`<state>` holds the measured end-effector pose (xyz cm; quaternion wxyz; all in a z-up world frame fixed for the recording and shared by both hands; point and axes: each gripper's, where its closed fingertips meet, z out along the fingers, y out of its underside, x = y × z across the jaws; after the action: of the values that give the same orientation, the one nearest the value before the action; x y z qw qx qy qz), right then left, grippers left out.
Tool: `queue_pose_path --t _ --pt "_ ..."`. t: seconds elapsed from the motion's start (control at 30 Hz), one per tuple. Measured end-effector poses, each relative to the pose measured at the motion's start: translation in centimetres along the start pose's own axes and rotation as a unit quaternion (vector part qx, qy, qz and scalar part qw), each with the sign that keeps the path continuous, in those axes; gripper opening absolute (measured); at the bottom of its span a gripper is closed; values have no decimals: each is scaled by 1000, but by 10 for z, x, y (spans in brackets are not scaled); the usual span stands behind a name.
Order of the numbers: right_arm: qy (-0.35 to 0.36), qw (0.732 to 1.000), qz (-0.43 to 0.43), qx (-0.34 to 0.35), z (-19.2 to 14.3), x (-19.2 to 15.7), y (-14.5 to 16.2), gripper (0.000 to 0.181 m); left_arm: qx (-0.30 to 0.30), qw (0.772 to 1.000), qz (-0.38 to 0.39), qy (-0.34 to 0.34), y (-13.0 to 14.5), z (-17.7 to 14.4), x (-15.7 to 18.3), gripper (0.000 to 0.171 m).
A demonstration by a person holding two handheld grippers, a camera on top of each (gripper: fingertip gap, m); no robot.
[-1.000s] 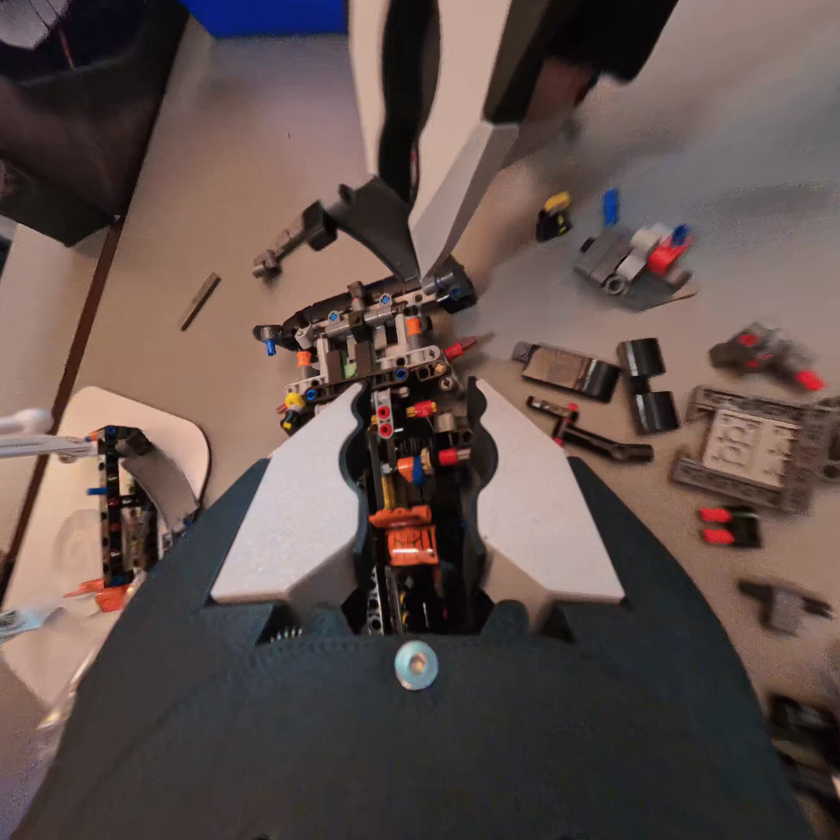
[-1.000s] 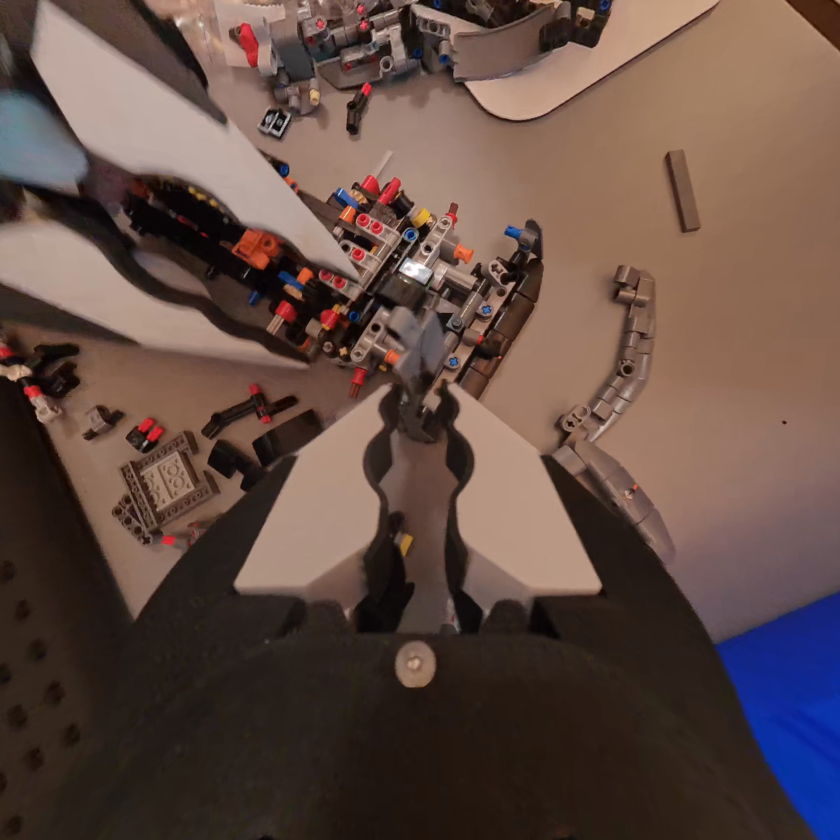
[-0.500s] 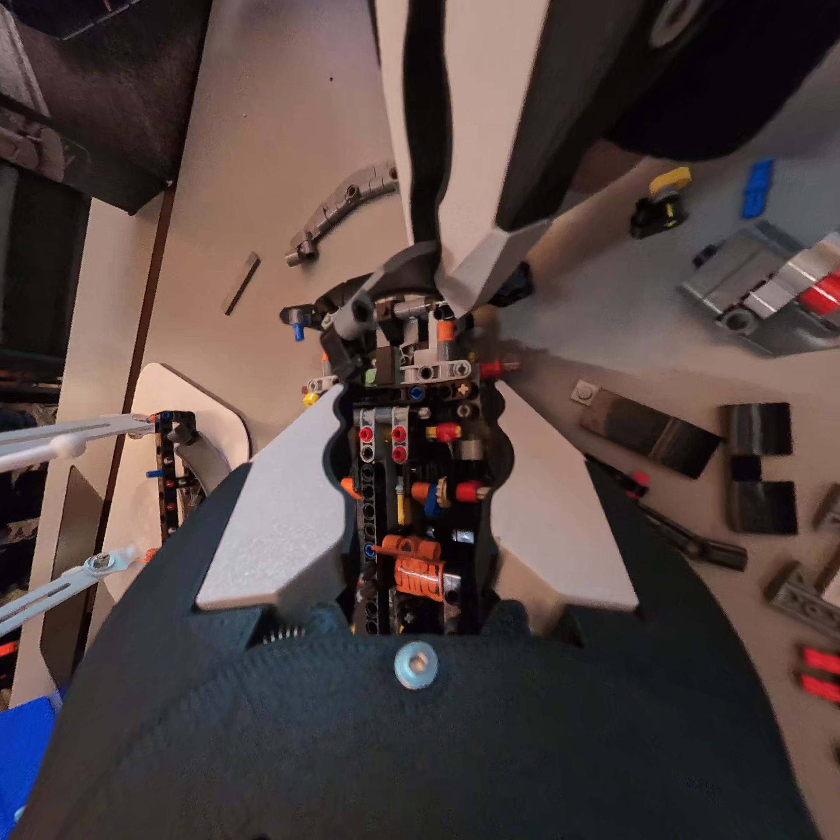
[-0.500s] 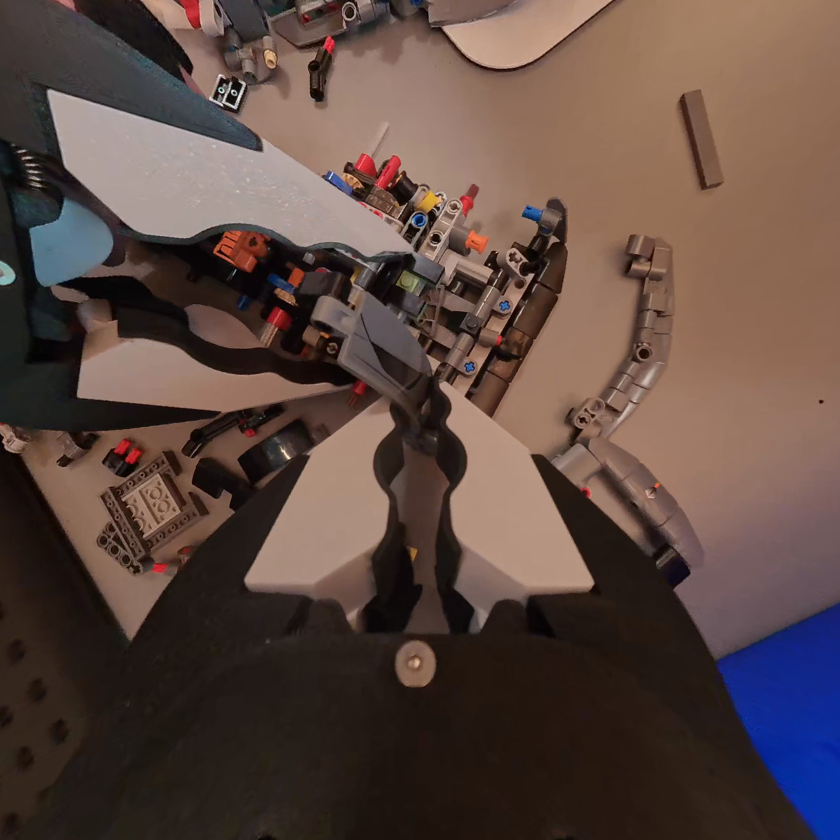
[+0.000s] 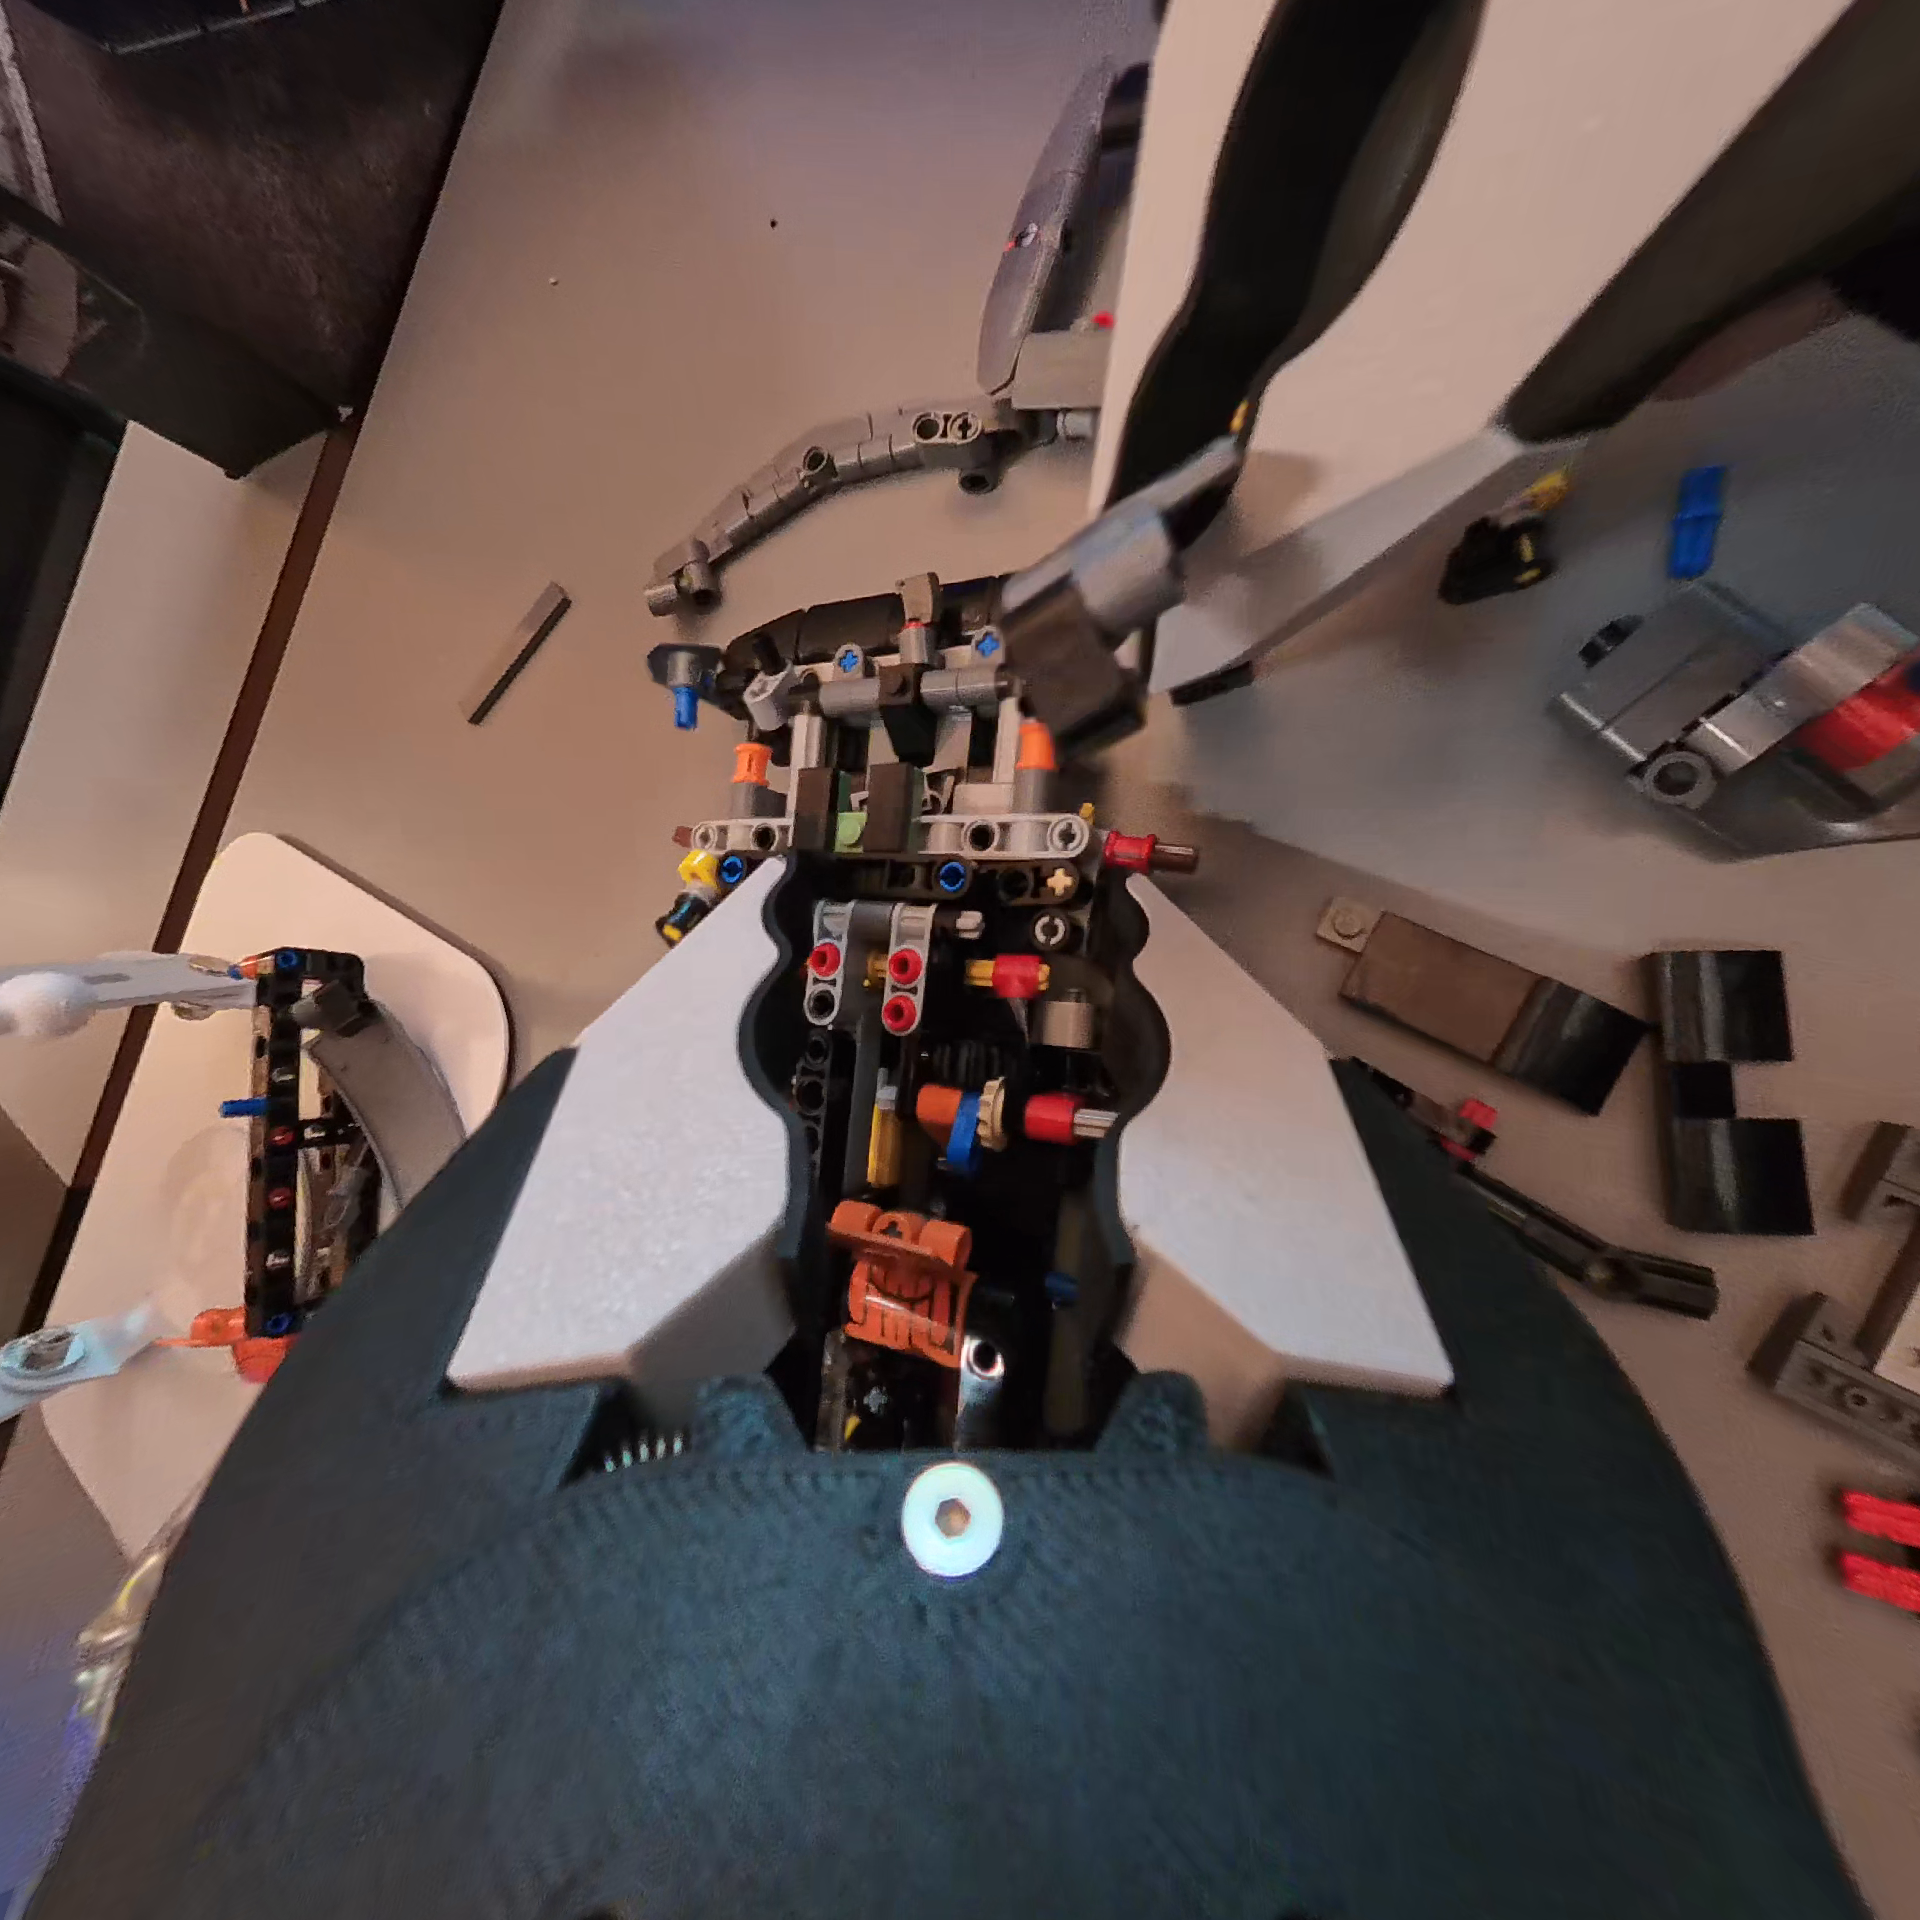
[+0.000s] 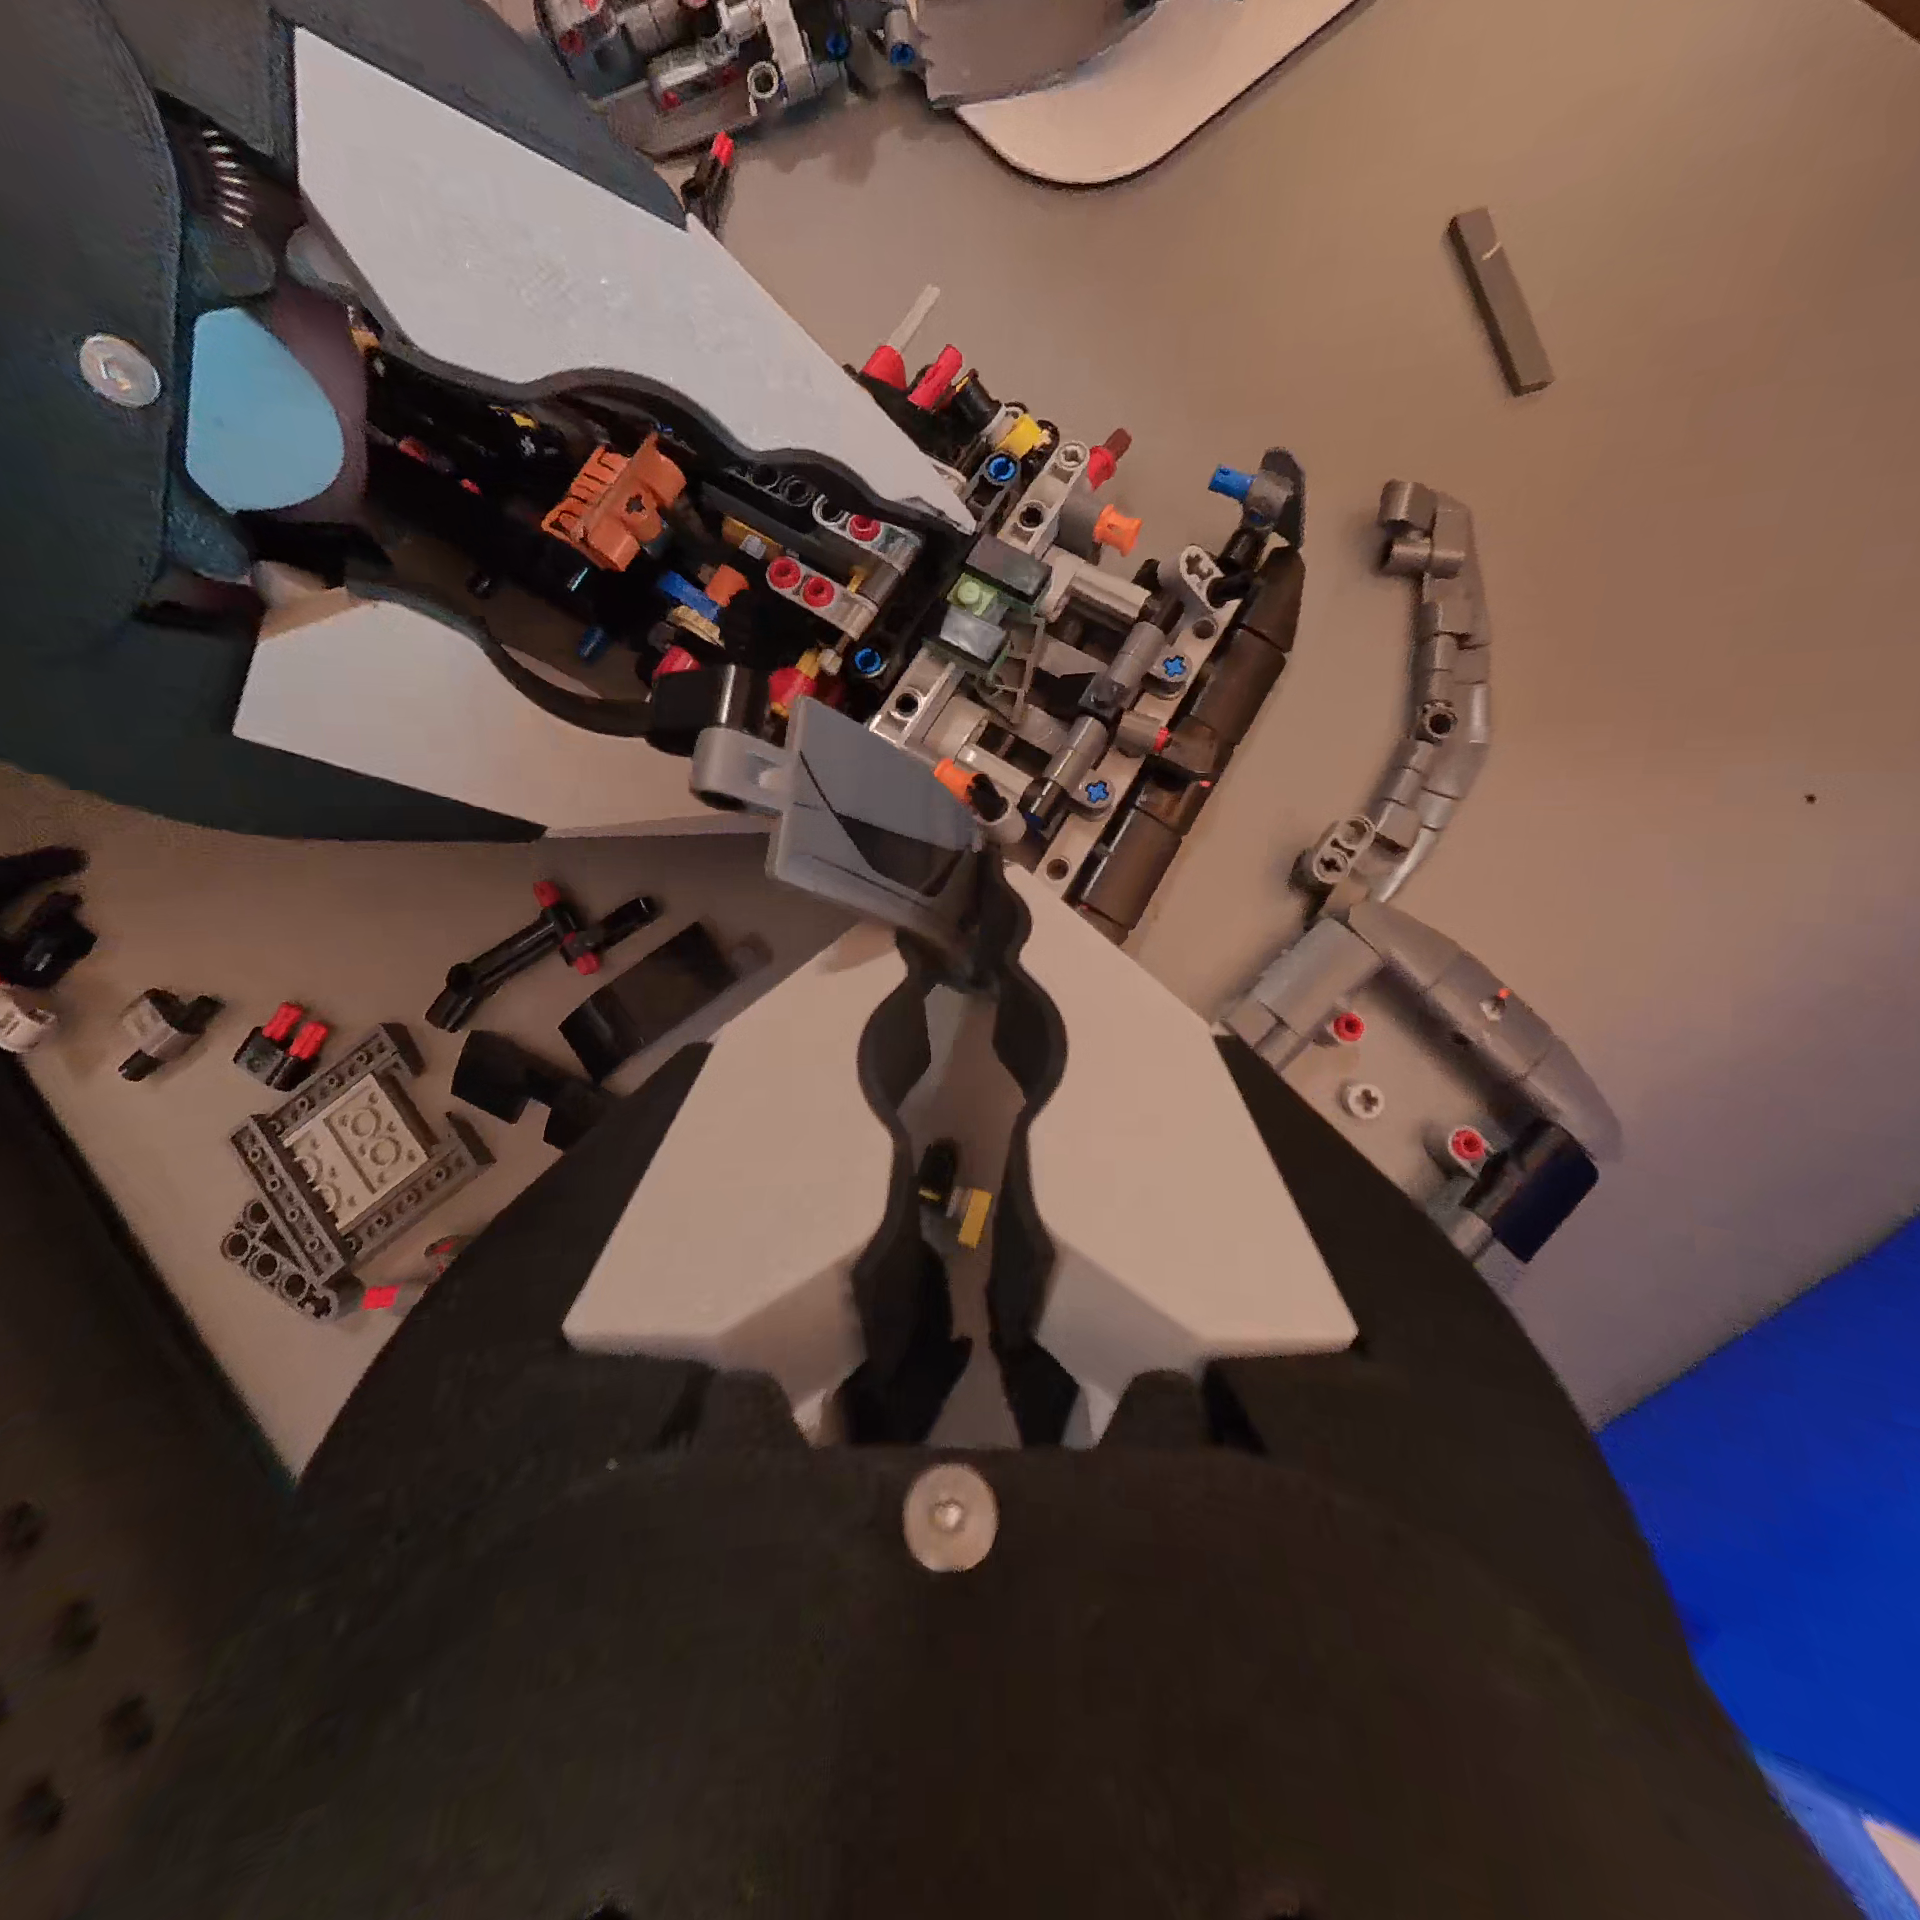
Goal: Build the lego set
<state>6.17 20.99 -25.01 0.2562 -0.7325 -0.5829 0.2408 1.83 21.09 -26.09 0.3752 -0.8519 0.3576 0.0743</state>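
Observation:
My left gripper point(image 5: 951, 894) is shut on the multicoloured lego chassis point(image 5: 914, 790), which lies lengthwise between its grey fingers point(image 5: 665, 1122). My right gripper point(image 6: 961, 925) is shut on a grey panel piece point(image 6: 873, 821) and holds it against the near side of the chassis point(image 6: 1091, 644). In the left wrist view the right gripper point(image 5: 1195, 582) comes in from the upper right, and the panel point(image 5: 1122, 551) meets the chassis's far right corner. In the right wrist view the left gripper point(image 6: 847, 670) reaches in from the upper left.
A curved grey arch piece point(image 6: 1434, 707) and a grey bodywork block point(image 6: 1423, 1081) lie to the right. A dark flat tile point(image 5: 520, 649), black curved pieces point(image 5: 1725, 1091), a grey frame plate point(image 6: 353, 1153) and small pins lie around. A white tray point(image 5: 436, 935) holds a sub-assembly. Spacing between my two grippers at the tips: around 5 cm.
The right gripper has carried the grey panel from above the chassis's far left end across to its far right corner. The left gripper has kept its hold on the chassis.

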Motion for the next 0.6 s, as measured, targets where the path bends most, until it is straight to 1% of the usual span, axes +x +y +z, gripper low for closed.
queue_pose_path --t 0.07,0.13,0.17,0.23,0.27,0.3,0.37,0.43,0.5,0.53,0.57,0.6 --pt "32 999 -31 -4 0 -2 2 4 7 1000 -7 8 -1 0 1 54" --pt "94 989 -109 -26 2 -8 5 4 20 999 -23 26 -2 -1 2 54" --pt "100 989 -105 -23 2 -9 5 4 24 999 -24 30 -1 -2 2 54" --pt "55 998 -36 8 -2 -7 2 4 24 999 -18 28 -1 -2 2 54" --pt "42 999 -22 17 -4 -7 2 4 28 999 -22 33 -2 -2 3 54" --pt "43 999 -22 18 -4 -7 2 4 34 998 -29 41 -3 -3 2 54" --pt "48 999 -11 22 -3 -5 1 5 37 998 -12 41 -3 -3 4 54" --pt "57 998 -8 18 -6 1 2 9 38 998 -11 42 -3 -3 4 54" --pt "105 994 -36 19 -16 13 2 35 39 998 -11 44 -3 -3 4 54" --pt "103 994 -37 20 -16 11 2 41 40 998 -14 46 -4 -3 4 53" --pt "85 996 -28 14 -11 7 4 47 42 998 -18 49 -4 -3 4 54" --pt "77 997 -20 -6 -4 6 9 56 42 998 -19 50 -4 -3 4 54"
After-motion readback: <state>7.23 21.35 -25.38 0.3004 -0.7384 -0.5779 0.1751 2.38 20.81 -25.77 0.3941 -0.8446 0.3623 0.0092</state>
